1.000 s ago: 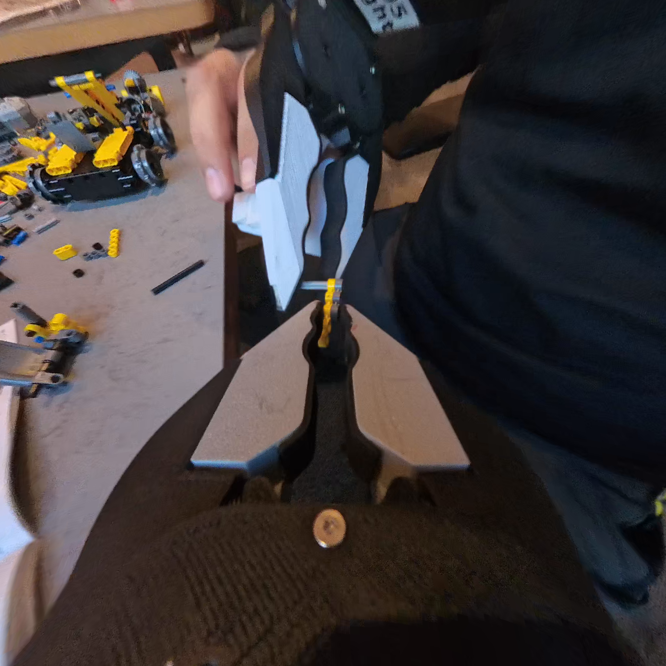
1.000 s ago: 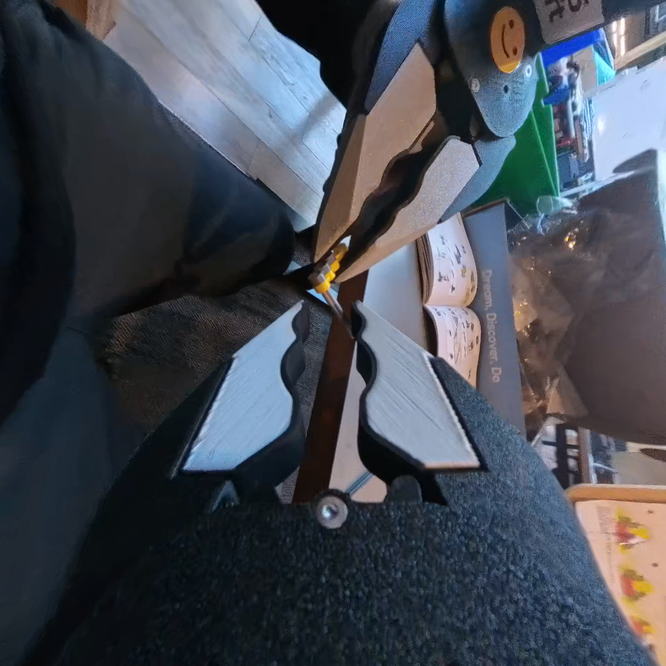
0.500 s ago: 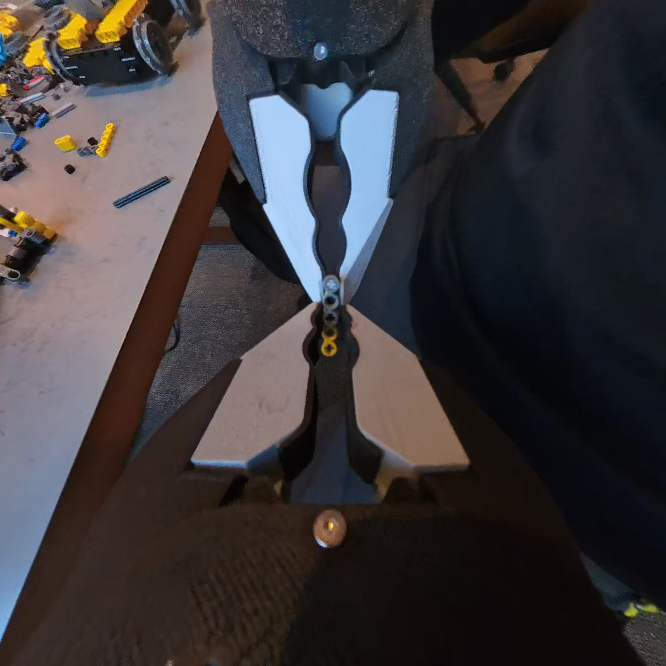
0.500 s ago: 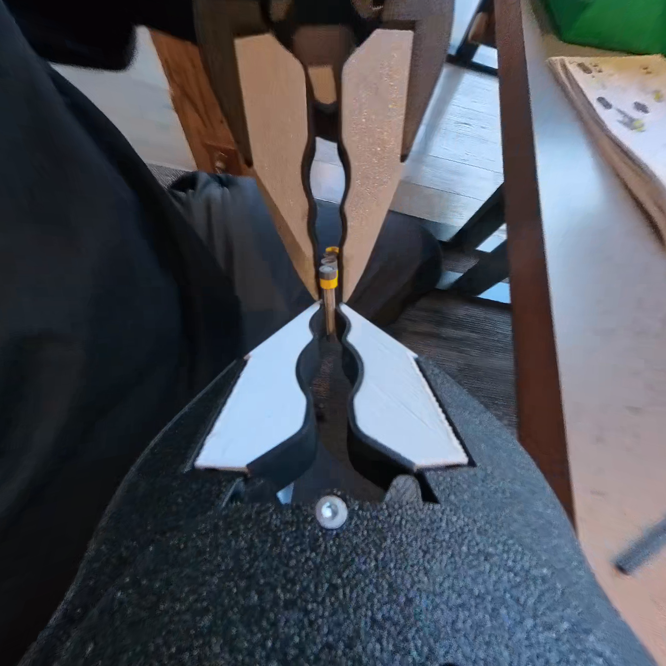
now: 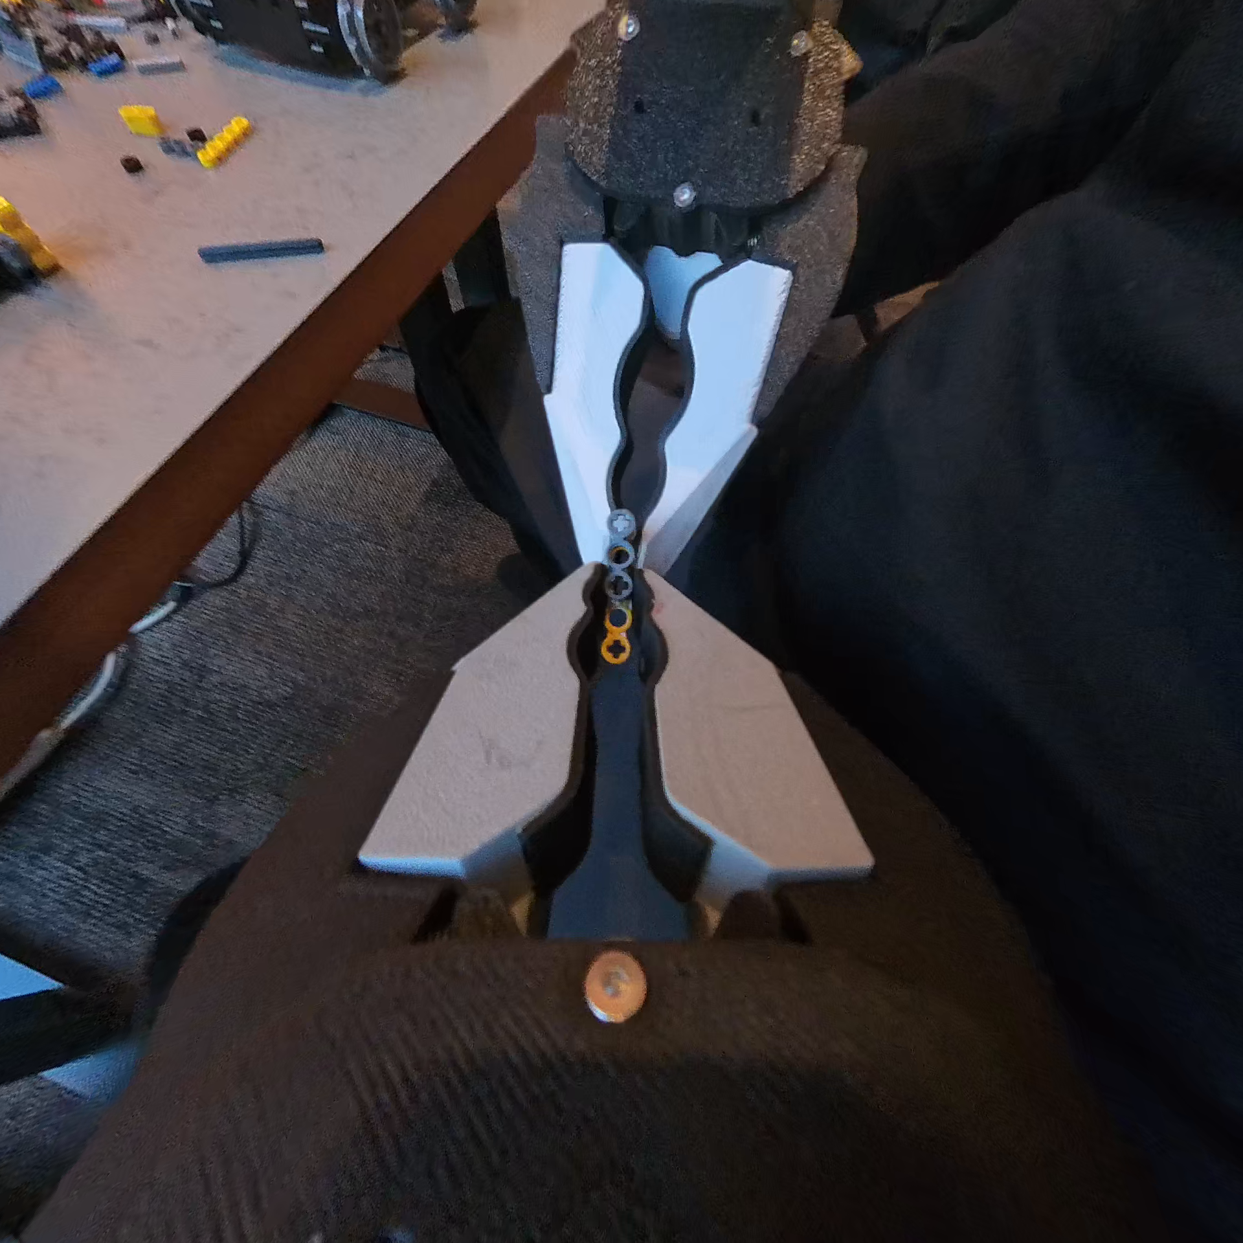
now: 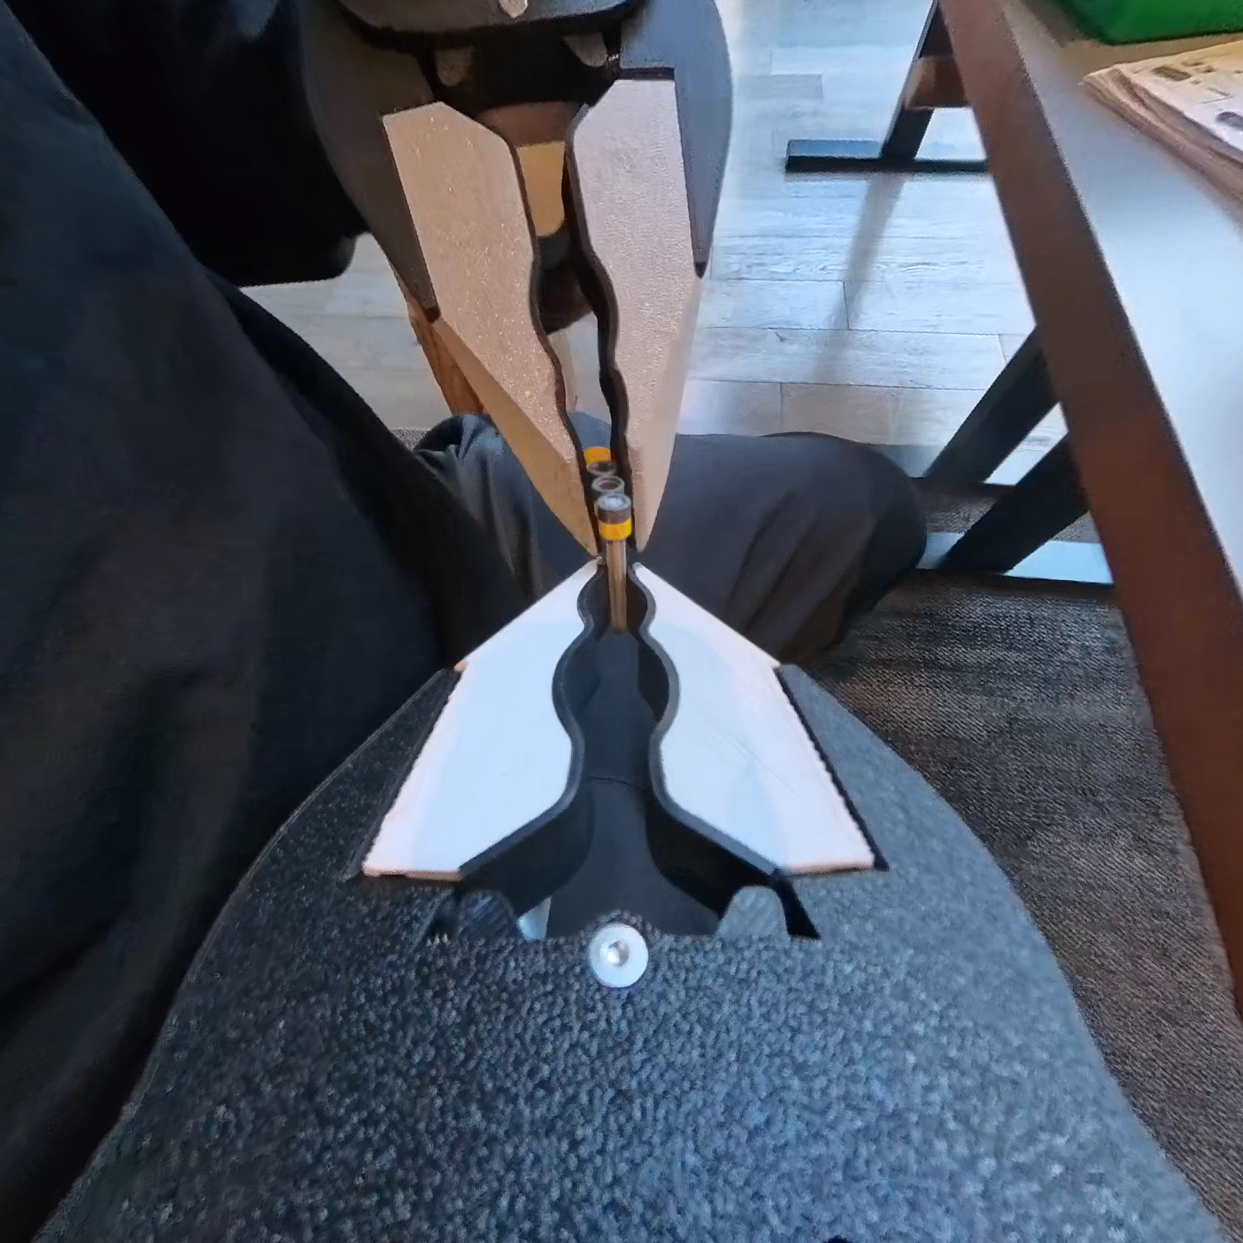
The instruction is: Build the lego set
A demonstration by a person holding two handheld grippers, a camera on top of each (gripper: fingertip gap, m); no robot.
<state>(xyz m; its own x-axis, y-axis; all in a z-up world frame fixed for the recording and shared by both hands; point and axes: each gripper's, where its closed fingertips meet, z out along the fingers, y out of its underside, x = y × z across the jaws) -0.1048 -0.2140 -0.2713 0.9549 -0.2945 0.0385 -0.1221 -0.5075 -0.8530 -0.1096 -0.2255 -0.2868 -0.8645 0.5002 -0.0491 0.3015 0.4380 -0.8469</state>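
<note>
My left gripper (image 5: 619, 575) is shut on a small yellow and grey beam piece (image 5: 616, 635) with a row of holes, held in the air off the table edge. My right gripper (image 5: 625, 538) faces it tip to tip from above, white fingers closed. In the right wrist view my right gripper (image 6: 615, 563) is shut on a thin grey axle (image 6: 615, 595). The axle runs into the yellow and grey piece (image 6: 613, 514) held by the tan-fingered left gripper (image 6: 611, 538).
A table edge (image 5: 303, 336) runs on the left, with a black axle (image 5: 261, 250), yellow bricks (image 5: 225, 140) and a black wheeled model (image 5: 323, 27). A person's dark clothing (image 5: 1009, 538) fills the right. Carpet lies below. The right wrist view shows a booklet (image 6: 1184, 101) on the table. Less than 4 cm separates the two grippers' tips. The black wheeled model (image 5: 323, 27) is about equally far from each gripper, around 35 cm.
A second ago the right gripper was open and angled beside the axle. It has turned to face the left gripper and shut on the axle. Both have drifted slightly since.
</note>
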